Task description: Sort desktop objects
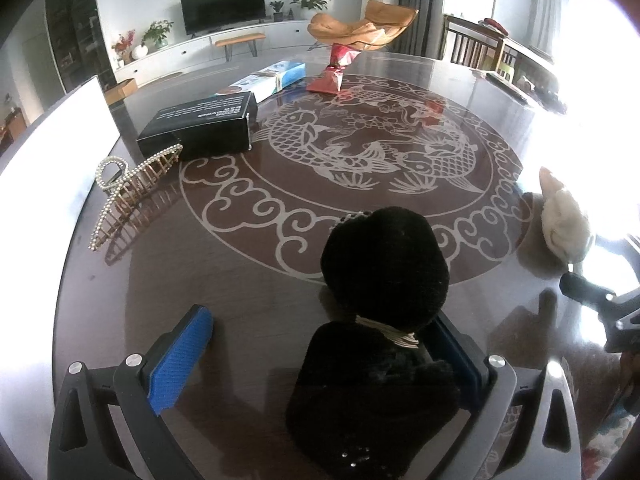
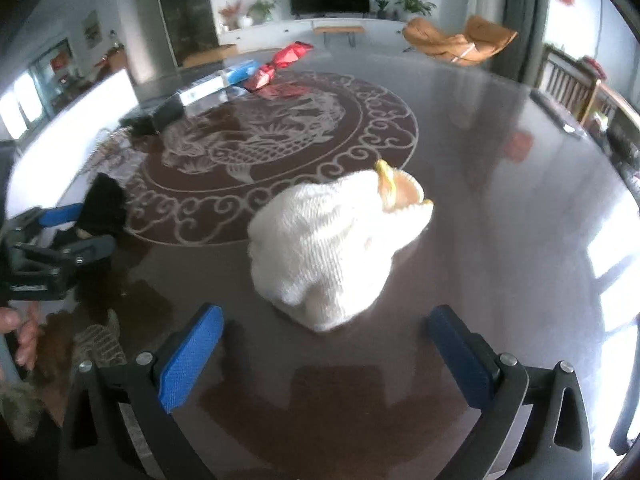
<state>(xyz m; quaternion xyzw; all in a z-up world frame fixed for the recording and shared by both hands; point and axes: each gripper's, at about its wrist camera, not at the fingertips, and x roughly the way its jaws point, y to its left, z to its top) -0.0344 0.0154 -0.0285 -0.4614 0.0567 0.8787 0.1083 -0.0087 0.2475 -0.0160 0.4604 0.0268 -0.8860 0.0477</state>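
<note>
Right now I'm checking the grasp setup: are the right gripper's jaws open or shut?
Open. The right gripper has its blue pads spread wide, nothing between them; the white knitted item lies just ahead, untouched.

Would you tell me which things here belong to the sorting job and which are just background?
Job items on the table:
- black fuzzy hair accessory
- white knitted item
- pearl hair claw
- black box
- blue-and-white box
- red wrapper

Just background:
- television
- orange chair
- potted plants
</note>
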